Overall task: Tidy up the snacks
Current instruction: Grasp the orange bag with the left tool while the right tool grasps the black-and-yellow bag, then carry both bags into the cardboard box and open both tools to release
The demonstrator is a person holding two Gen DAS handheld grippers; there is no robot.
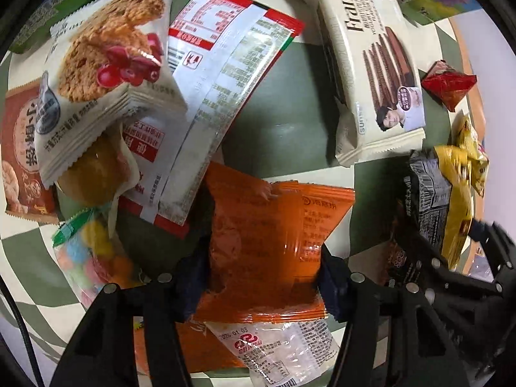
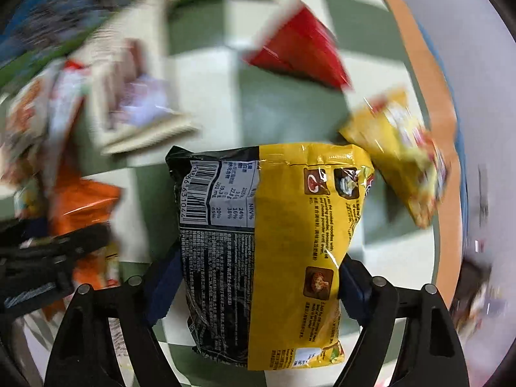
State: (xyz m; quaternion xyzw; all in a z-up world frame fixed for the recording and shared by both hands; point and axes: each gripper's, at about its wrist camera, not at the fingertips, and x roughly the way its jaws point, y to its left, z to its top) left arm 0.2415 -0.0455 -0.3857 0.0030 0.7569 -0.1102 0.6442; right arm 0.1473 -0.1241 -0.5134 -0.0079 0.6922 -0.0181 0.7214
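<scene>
Snacks lie scattered over a green-and-white checked cloth (image 1: 290, 122) in both wrist views. In the left wrist view, the left gripper (image 1: 261, 277) sits at the bottom centre, its dark blue pads pressed against both sides of an orange packet (image 1: 267, 235), jaws fairly narrow around it. Below that packet, at the bottom of the frame, a clear wrapper with red print (image 1: 274, 351) shows between the black fingers. To the upper left lies a white cookie bag with red berries (image 1: 106, 74), overlapping a red-and-white packet (image 1: 213, 96) that runs diagonally through the centre. A brown pack (image 1: 22, 148) sits at the left edge, and a bag of coloured candies (image 1: 90, 254) at the lower left. A cream Franzzi wafer bag (image 1: 374, 71) fills the upper right, with a small red triangular sachet (image 1: 448, 87) beside it at the right edge.

In the right wrist view (much of its background is smeared by motion blur), the right gripper (image 2: 258, 287) is at the bottom centre, jaws wide, blue pads touching both flanks of a yellow-and-black noodle packet (image 2: 274, 242) held upright in the frame. A smaller yellow bag (image 2: 400, 158) sits to its upper right, just beside it. The same noodle packet and right gripper appear at the right edge of the left wrist view.
</scene>
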